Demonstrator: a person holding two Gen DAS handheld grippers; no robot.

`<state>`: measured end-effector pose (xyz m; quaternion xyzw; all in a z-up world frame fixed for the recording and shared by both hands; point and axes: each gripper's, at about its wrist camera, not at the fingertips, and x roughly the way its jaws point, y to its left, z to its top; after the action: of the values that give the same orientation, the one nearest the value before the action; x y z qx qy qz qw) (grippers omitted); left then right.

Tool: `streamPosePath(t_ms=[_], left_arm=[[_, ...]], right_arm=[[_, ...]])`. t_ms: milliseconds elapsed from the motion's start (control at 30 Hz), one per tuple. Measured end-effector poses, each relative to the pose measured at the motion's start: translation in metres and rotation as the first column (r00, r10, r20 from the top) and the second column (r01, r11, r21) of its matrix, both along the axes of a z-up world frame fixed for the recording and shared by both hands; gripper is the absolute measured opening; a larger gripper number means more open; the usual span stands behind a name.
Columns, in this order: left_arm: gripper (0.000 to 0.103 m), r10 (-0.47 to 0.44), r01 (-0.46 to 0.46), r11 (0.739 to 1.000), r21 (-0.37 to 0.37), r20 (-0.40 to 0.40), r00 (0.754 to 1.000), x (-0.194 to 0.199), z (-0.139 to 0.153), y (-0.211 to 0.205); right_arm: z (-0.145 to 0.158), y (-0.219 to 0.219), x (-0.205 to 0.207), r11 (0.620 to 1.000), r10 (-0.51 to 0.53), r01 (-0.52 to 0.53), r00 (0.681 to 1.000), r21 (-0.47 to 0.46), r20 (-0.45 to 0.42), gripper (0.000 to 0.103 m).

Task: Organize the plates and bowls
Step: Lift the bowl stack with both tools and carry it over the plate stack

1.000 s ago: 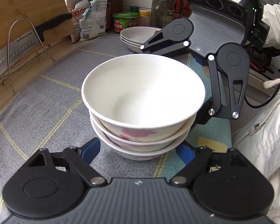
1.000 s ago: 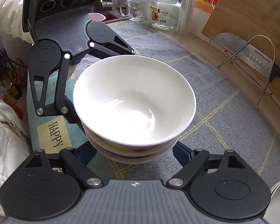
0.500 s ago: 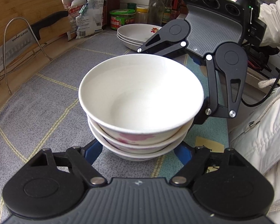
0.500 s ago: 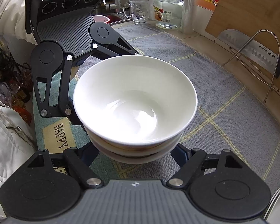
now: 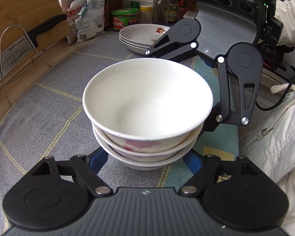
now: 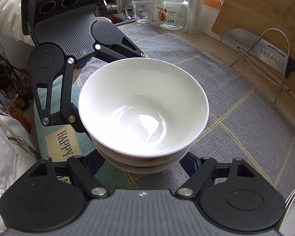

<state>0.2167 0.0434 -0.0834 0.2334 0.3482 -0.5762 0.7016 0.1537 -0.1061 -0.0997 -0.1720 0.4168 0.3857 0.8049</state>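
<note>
Left wrist view: a stack of three round white ceramic bowls (image 5: pixel 147 110) sits centre on the grey woven mat with yellow grid lines (image 5: pixel 39 114) covering the table. The left gripper (image 5: pixel 145 162) straddles the stack's base; its blue fingertips (image 5: pixel 97 160) vanish under the lowest rim, so contact is hidden. At 12 o'clock, stacked white shallow plates (image 5: pixel 139 37) are partly blocked by the right gripper (image 5: pixel 208 125).

Right wrist view: the right gripper's jaws are closing around the glossy stack at centre; whether the pads touch is hidden.
</note>
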Motion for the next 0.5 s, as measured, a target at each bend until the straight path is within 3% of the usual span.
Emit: streamPosePath(t_ms=[500], left_arm=[[0.082, 0.0, 0.001, 1.0, -0.017, 0.046, 0.999, -0.007, 0.024, -0.064]], right_arm=[[0.034, -0.054, -0.011, 0.999, -0.003, 0.005, 0.999, -0.037, 0.054, 0.085]])
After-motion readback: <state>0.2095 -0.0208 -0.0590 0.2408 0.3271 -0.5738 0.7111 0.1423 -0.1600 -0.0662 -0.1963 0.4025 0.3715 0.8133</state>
